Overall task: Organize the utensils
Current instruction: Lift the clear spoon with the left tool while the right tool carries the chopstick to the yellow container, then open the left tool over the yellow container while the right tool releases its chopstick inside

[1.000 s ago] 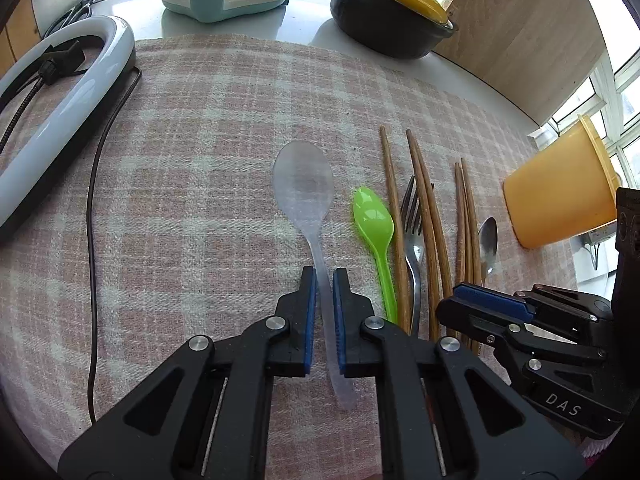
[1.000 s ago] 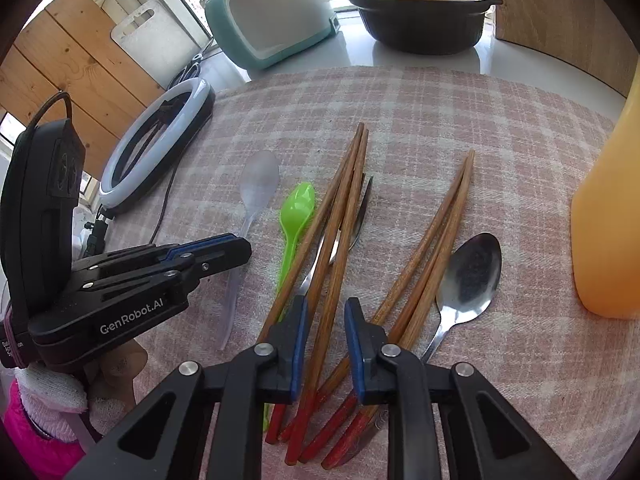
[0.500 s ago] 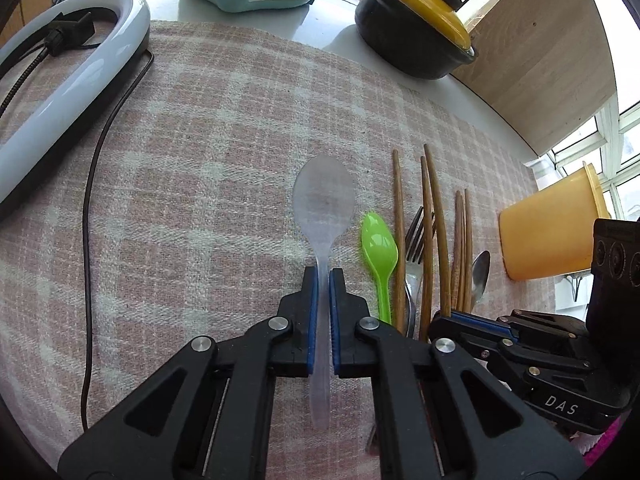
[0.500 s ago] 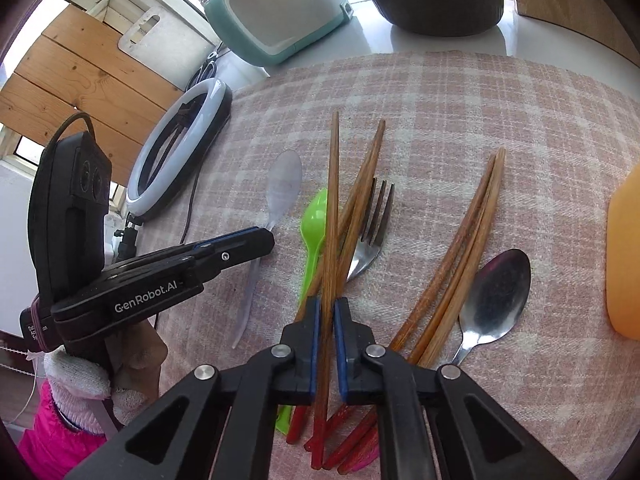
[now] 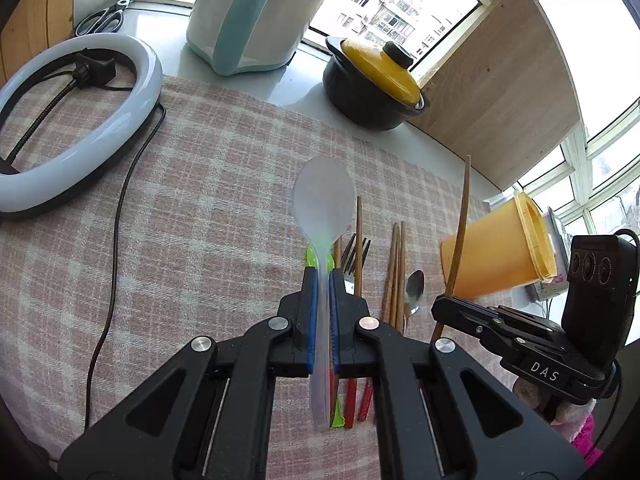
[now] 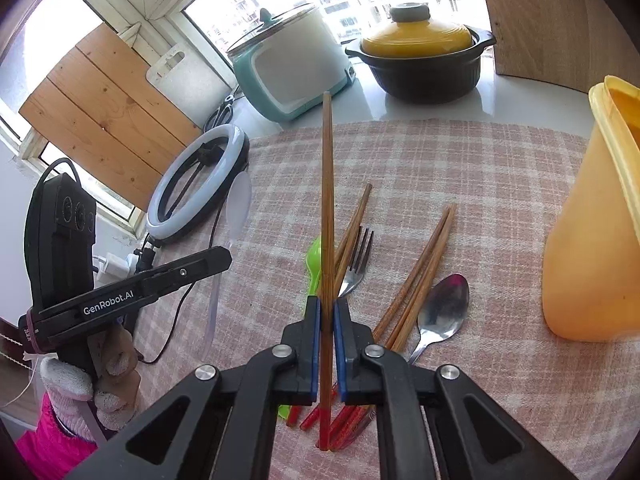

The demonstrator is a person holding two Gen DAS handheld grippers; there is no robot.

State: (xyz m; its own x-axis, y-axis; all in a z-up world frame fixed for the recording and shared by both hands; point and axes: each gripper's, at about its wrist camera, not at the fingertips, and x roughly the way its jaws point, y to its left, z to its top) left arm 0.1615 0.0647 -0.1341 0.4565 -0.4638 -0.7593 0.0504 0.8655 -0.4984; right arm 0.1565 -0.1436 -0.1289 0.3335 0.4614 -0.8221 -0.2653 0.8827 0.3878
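My left gripper (image 5: 323,274) is shut on the handle of a translucent white plastic spoon (image 5: 324,204), held clear of the checked cloth. My right gripper (image 6: 327,304) is shut on a wooden chopstick (image 6: 327,184) with a red end, raised and pointing away from me. That chopstick (image 5: 460,232) and the right gripper (image 5: 438,308) show at the right of the left wrist view. On the cloth lie a green plastic spoon (image 6: 314,258), a metal fork (image 6: 358,260), a metal spoon (image 6: 442,308) and more chopsticks (image 6: 420,276). An orange cup (image 6: 596,240) stands at the right.
A ring light (image 5: 76,120) with its cable lies on the cloth at the left. Behind the cloth stand a teal and white cooker (image 5: 256,12) and a black pot with a yellow lid (image 5: 372,84). A wooden board (image 5: 500,96) leans at the right rear.
Both grippers have closed and risen. The white spoon has left the cloth in the left gripper. The right gripper has lifted one chopstick out of the pile.
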